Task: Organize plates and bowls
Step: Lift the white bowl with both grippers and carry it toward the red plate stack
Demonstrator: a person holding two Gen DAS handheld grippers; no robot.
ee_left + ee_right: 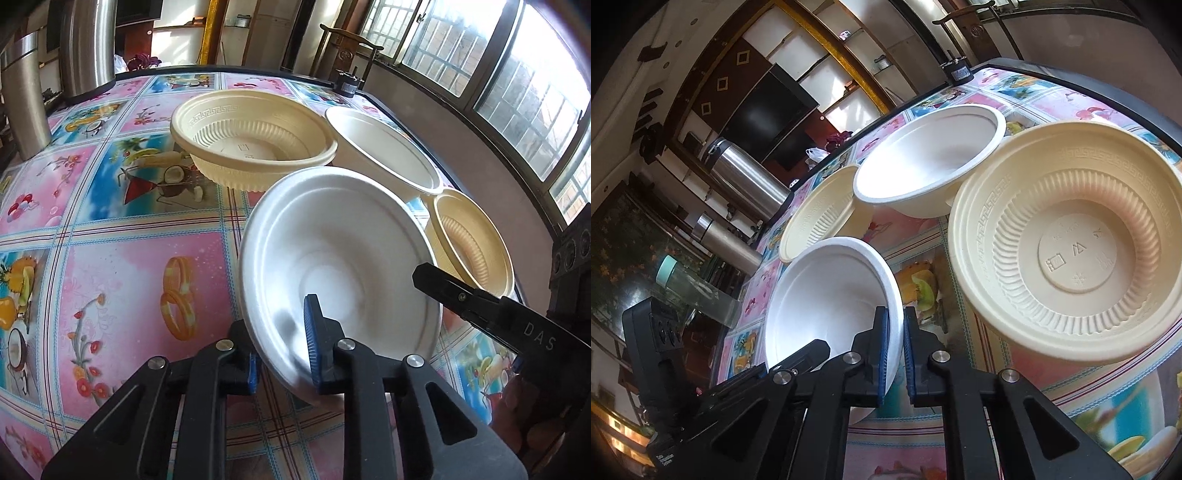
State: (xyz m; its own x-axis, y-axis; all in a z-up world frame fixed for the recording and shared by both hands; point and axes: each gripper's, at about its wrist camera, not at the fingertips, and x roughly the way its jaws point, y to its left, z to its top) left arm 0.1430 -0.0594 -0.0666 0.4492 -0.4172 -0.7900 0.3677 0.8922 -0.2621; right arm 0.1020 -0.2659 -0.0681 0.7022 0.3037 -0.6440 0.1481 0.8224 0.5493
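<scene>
Left fingers (pixel 282 349) and right fingers (pixel 894 347) both clamped on white bowl (pixel 332 254) rim, tilted, near ribbed cream bowl (pixel 255 144).

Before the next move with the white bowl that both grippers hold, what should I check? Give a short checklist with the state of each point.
1. Left gripper pinches the foam bowl at its rim: ok.
2. Right gripper pinches the same rim: ok.
3. Foam bowl is empty: ok.
4. Other white bowl is empty, ready for stacking: ok.
5. Foam bowl is lifted off the table: cannot tell.
6. Foam bowl is level: not ok, tilted.
</scene>
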